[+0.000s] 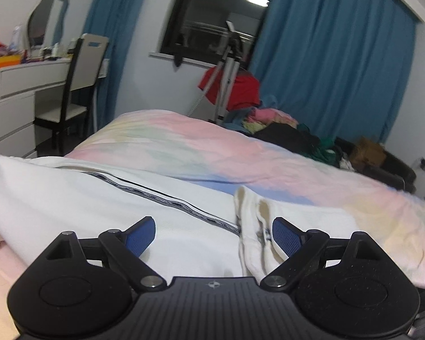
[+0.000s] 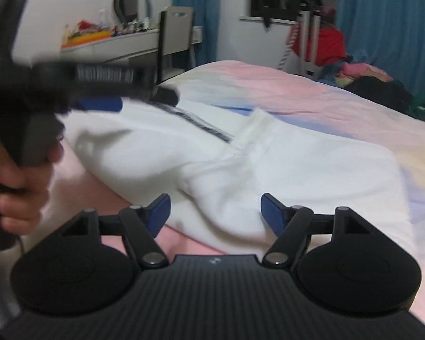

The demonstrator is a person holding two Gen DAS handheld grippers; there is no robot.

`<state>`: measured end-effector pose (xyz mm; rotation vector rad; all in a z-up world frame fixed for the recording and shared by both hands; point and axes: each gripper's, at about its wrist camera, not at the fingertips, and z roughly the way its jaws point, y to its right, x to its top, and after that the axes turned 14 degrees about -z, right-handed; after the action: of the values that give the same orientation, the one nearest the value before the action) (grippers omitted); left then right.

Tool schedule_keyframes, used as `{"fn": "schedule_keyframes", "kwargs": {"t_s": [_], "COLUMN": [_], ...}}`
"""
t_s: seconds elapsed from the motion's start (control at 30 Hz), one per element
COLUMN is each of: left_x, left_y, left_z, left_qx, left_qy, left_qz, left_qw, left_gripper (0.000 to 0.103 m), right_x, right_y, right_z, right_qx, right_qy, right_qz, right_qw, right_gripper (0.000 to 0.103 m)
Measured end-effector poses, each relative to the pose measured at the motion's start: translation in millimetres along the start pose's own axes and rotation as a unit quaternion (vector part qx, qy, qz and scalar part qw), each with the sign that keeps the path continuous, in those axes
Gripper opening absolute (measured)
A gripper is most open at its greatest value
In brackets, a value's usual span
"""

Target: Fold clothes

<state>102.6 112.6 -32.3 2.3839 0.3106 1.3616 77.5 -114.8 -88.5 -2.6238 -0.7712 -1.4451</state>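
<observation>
Now both hand-held grippers gape wide over the white garment point(image 2: 269, 153) lying rumpled on the bed point(image 1: 184, 141): left hand-held gripper point(image 1: 214, 233) near the collar, right hand-held gripper point(image 2: 215, 212) at its near edge. Best pinch one layer only, evenly.

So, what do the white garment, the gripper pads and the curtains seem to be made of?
White garment: probably a matte cotton-like knit, since it creases softly; the dark line along it looks like a zipper or trim.
Pads of the left gripper, seen on one finger pad: blue, likely rubber or textured plastic, with a fine grid pattern.
Curtains: blue woven fabric hanging in vertical folds.
</observation>
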Motion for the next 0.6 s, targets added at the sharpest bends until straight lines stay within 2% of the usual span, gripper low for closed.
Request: {"fn": "schedule_keyframes", "kwargs": {"t_s": [0.13, 0.23, 0.4, 0.5, 0.6], "left_x": [-16, -33, -61, -75, -83], "left_y": [12, 27, 43, 45, 43], "left_z": [6, 10, 28, 45, 57], "left_qx": [-0.019, -0.028, -0.009, 0.023, 0.030], "left_qy": [-0.005, -0.005, -0.020, -0.044, -0.058], "left_qz": [0.023, 0.063, 0.126, 0.145, 0.144], "left_qw": [0.9995, 0.9976, 0.9918, 0.9883, 0.9874], "left_gripper": [0.091, 0.091, 0.091, 0.091, 0.091], "right_x": [-14, -25, -43, -60, -68], "right_y": [32, 56, 96, 104, 102], "right_z": [-5, -9, -14, -3, 2], "right_qx": [-0.049, -0.086, -0.145, -0.144, -0.138], "right_qy": [-0.008, -0.013, -0.024, -0.052, -0.069], "right_qz": [0.064, 0.112, 0.190, 0.220, 0.228], "right_qw": [0.997, 0.990, 0.971, 0.963, 0.961], "right_gripper": [0.072, 0.072, 0.072, 0.072, 0.074]}}
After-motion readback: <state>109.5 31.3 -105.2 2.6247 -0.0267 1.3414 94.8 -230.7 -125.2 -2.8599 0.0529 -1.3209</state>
